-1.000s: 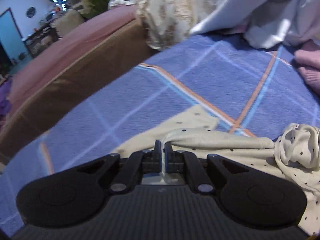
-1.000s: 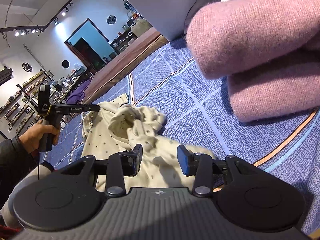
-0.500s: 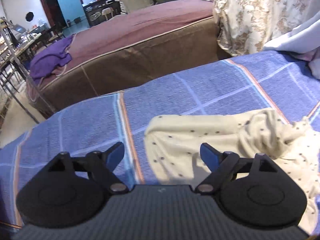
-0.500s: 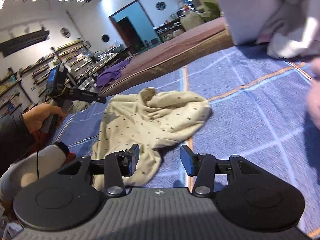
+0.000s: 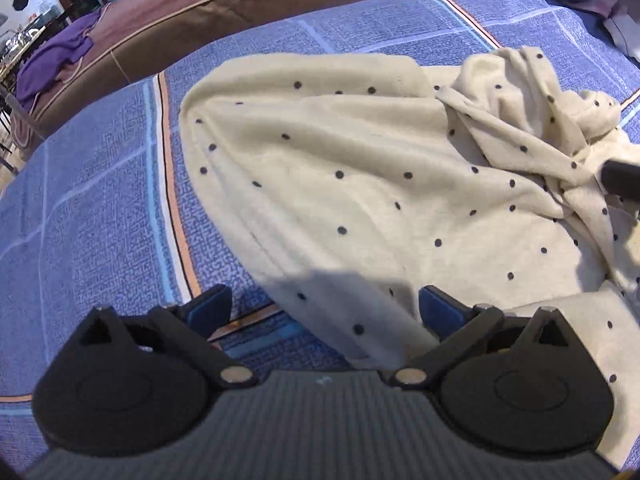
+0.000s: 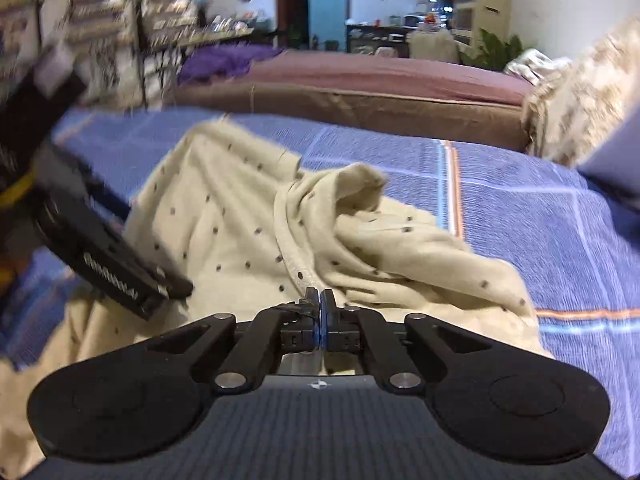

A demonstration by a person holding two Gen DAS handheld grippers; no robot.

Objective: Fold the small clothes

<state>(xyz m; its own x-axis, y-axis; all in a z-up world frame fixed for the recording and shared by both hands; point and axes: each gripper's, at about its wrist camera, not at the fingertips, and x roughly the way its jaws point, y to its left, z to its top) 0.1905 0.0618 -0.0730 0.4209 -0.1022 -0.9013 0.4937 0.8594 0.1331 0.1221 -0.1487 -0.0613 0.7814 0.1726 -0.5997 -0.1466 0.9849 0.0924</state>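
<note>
Blue plaid bedcover [image 5: 100, 208] lay bare at left and upper frame, bearing one cream dotted garment [image 5: 360, 184], its lower edge between the left gripper [image 5: 326, 306]'s wide, opening jaws, while the right gripper [image 6: 319, 300]'s jaws were closed just short of its crumpled folds.

The left claw [image 5: 324, 308] is tilted steeply downward with its jaws opening wide, while the right claw [image 6: 320, 300] is closed tight.

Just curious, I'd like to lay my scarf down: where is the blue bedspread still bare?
Bare bedspread lies left of the dotted cream garment, toward the brown mattress edge, and right of it. The middle is crowded with garment and both tongs.
</note>
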